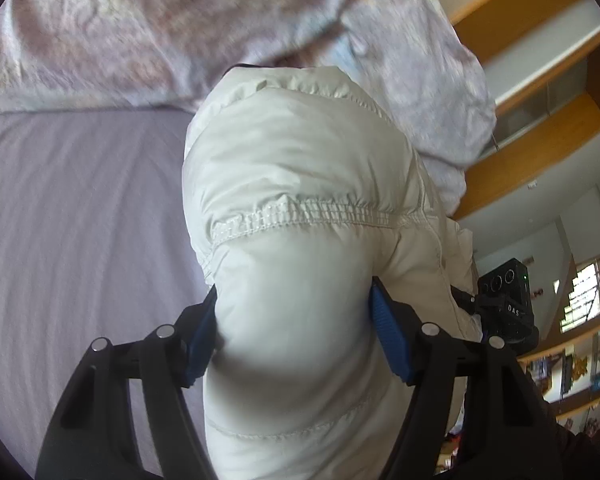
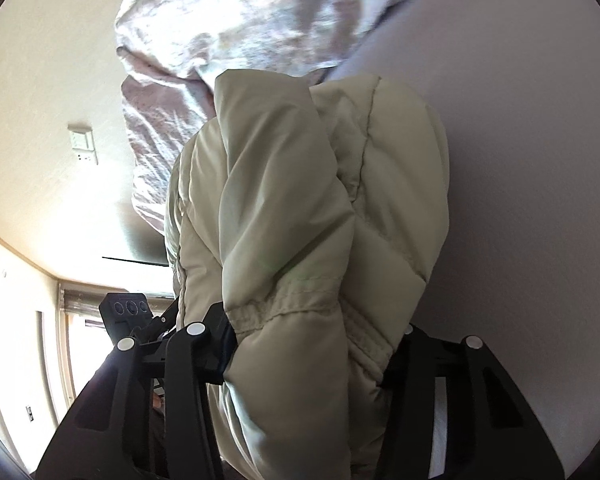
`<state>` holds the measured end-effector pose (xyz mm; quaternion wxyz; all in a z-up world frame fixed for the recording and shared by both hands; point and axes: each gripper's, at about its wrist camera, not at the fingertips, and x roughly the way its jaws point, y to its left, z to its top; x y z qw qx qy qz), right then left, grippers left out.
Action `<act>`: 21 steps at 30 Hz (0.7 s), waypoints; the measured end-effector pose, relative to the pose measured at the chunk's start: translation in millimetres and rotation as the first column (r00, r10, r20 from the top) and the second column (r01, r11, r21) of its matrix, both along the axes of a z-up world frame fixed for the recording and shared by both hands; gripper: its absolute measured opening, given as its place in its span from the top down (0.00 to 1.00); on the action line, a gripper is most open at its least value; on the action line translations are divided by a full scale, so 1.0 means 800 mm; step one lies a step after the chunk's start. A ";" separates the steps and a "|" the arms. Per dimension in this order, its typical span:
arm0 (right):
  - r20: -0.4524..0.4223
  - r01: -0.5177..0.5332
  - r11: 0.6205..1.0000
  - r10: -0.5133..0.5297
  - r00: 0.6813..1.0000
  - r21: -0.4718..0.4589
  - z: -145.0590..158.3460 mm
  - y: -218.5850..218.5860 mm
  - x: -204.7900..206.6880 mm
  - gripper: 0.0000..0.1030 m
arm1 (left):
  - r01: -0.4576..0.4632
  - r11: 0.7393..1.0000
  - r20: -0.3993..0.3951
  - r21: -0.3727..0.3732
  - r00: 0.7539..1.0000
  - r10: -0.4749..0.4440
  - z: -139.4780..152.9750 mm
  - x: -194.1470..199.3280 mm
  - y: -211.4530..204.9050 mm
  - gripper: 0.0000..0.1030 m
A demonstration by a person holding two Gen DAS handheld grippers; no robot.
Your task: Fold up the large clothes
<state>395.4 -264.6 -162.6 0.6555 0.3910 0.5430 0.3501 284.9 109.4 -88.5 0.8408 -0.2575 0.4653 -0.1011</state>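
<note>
A cream-white quilted puffer jacket [image 1: 300,184] fills the middle of the left wrist view, hanging above the bed. My left gripper [image 1: 294,332] is shut on a thick bunch of it, the blue pads [image 1: 388,332] pressing both sides. In the right wrist view the same jacket [image 2: 300,208] bulges between the black fingers of my right gripper [image 2: 308,344], which is shut on a seamed edge of it. The other gripper shows beside the jacket in each view [image 1: 504,300] [image 2: 130,312]. The jacket's lower part is hidden.
A lilac bed sheet [image 1: 80,220] lies under the jacket. A crumpled pinkish floral duvet [image 1: 140,28] is heaped at the far side, also in the right wrist view [image 2: 240,20]. Wooden shelves [image 1: 540,92] and a wall with a switch [image 2: 82,140] are beyond.
</note>
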 end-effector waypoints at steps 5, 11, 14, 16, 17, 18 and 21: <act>0.013 -0.033 0.999 0.033 0.999 0.001 0.009 0.037 0.022 0.52 | -0.054 0.999 0.010 0.005 0.999 0.054 0.009 0.010 0.036 0.34; 0.026 -0.070 0.997 0.071 0.997 -0.019 0.015 0.065 0.049 0.52 | -0.091 0.996 0.014 0.005 0.996 0.091 0.012 0.020 0.066 0.33; 0.032 -0.084 0.996 0.085 0.996 -0.029 0.017 0.070 0.053 0.52 | -0.100 0.995 0.010 0.006 0.995 0.100 0.008 0.026 0.077 0.33; 0.030 -0.087 0.996 0.088 0.996 -0.035 0.013 0.067 0.060 0.52 | -0.104 0.994 0.008 0.016 0.995 0.104 0.006 0.033 0.080 0.33; 0.026 -0.086 0.995 0.087 0.996 -0.039 0.011 0.066 0.060 0.52 | -0.103 0.994 0.005 0.027 0.995 0.103 0.004 0.036 0.081 0.32; 0.018 -0.085 0.995 0.086 0.996 -0.042 0.006 0.064 0.058 0.52 | -0.099 0.994 0.002 0.038 0.995 0.099 0.002 0.038 0.081 0.31; -0.005 -0.054 0.998 0.054 0.999 -0.031 -0.011 0.059 0.048 0.50 | -0.086 0.993 -0.004 0.087 0.996 0.086 -0.005 0.044 0.078 0.26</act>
